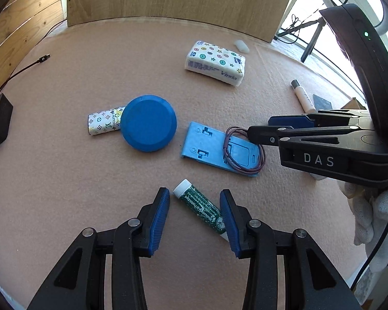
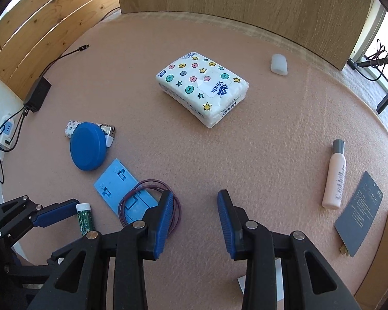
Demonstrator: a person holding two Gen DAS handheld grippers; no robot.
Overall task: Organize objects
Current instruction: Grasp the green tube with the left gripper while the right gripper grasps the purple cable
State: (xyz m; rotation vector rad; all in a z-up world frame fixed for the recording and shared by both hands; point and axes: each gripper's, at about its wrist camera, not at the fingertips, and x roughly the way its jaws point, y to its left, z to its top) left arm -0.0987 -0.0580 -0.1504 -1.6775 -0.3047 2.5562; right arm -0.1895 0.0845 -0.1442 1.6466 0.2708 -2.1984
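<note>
My left gripper (image 1: 194, 201) is open, its blue pads on either side of a green lip balm tube (image 1: 200, 208) lying on the pink mat; the tube also shows in the right wrist view (image 2: 84, 219). My right gripper (image 2: 195, 206) is open and empty above the mat, its left finger over a purple wire loop (image 2: 150, 204) that lies on a light blue plastic plate (image 2: 116, 186). In the left wrist view the right gripper (image 1: 256, 131) sits at the plate's (image 1: 209, 142) right end. A blue round lid (image 1: 148, 123) leans on a patterned roll (image 1: 103, 124).
A tissue pack (image 2: 203, 89) lies mid-mat. A pink bottle (image 2: 335, 175) and a dark card (image 2: 359, 211) lie at the right. A small white cap (image 2: 279, 64) lies at the back. A black adapter with cables (image 2: 37, 94) sits left. Wooden boards stand behind.
</note>
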